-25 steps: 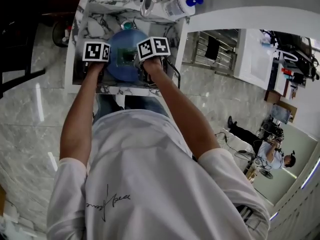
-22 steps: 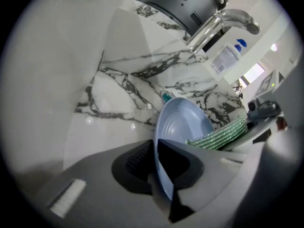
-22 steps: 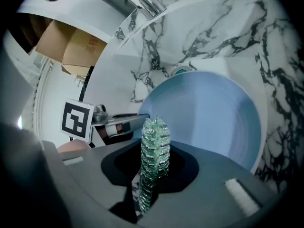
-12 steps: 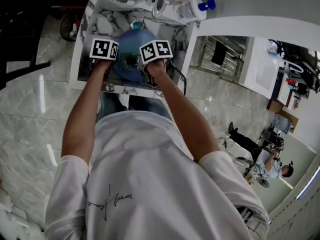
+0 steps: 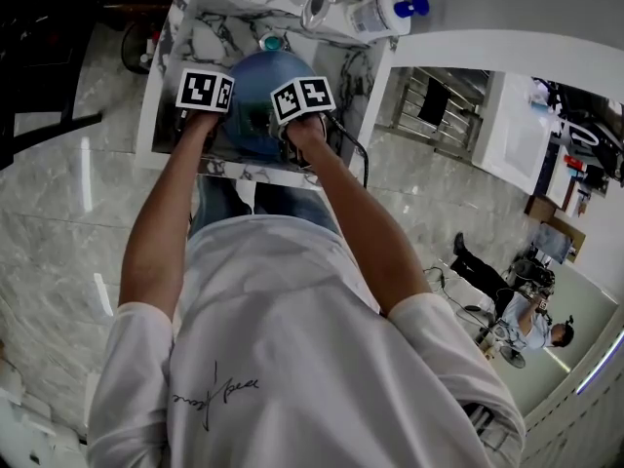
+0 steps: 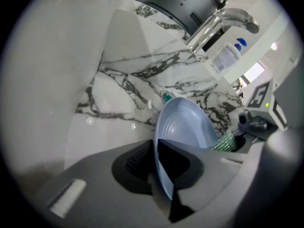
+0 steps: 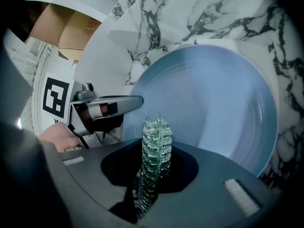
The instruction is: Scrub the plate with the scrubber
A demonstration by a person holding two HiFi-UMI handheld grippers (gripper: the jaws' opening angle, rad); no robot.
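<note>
A light blue plate point(image 5: 261, 91) is held on edge over the marble sink point(image 5: 200, 37). My left gripper point(image 6: 156, 167) is shut on the rim of the plate point(image 6: 190, 127). My right gripper point(image 7: 153, 175) is shut on a green mesh scrubber point(image 7: 155, 151), which stands upright between its jaws just in front of the plate's point(image 7: 209, 103) inner face. In the left gripper view the scrubber point(image 6: 223, 142) shows at the plate's right edge. In the head view both marker cubes hide the jaws, the left gripper point(image 5: 206, 100) and the right gripper point(image 5: 292, 110) flanking the plate.
A chrome faucet point(image 6: 213, 25) rises behind the sink, with a white bottle with a blue cap point(image 5: 385, 13) on the counter beside it. A teal drain stopper point(image 5: 270, 42) lies at the sink's back. A person point(image 5: 531, 325) sits far right.
The view has shifted slightly, and both grippers with the plate sit a little farther right and up in the frame. The grips on plate and scrubber are unchanged.
</note>
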